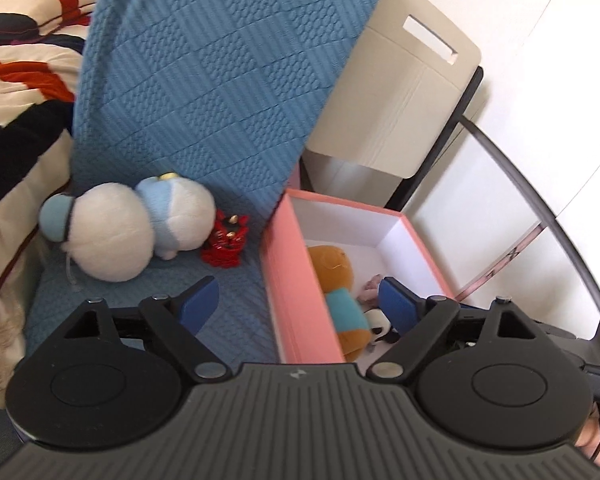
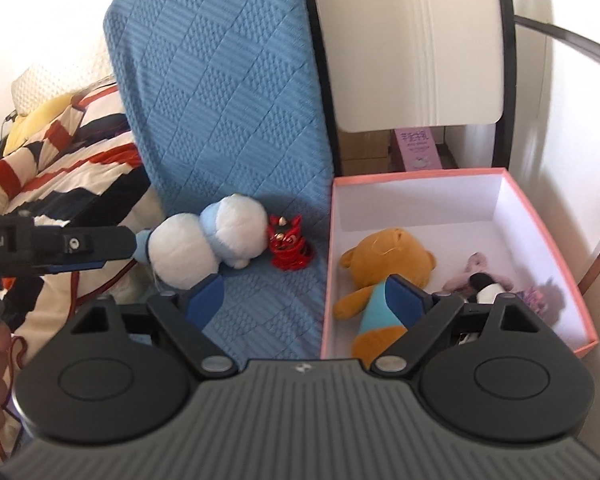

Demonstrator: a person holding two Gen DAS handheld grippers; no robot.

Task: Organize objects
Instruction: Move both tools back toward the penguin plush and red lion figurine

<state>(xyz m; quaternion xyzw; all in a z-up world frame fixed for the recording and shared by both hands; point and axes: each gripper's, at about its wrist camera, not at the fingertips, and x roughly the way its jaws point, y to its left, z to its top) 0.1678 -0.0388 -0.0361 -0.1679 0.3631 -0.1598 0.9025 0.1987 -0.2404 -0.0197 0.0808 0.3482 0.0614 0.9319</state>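
Meanwhile, both tools [image 1: 298, 300] [image 2: 308, 294] wide-spread, level above seat and pink box [image 2: 548, 220].

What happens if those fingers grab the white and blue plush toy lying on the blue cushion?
The plush toy looks soft and fuzzy, so it would probably squash and feel light. Its rounded lobes suggest it may sag or flop if pinched at one end. Pushed, it would likely drag on the textured cushion rather than slide.

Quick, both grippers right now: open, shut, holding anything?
Left gripper: open, holding nothing, above the blue cushion and the pink box.
Right gripper: open, holding nothing.
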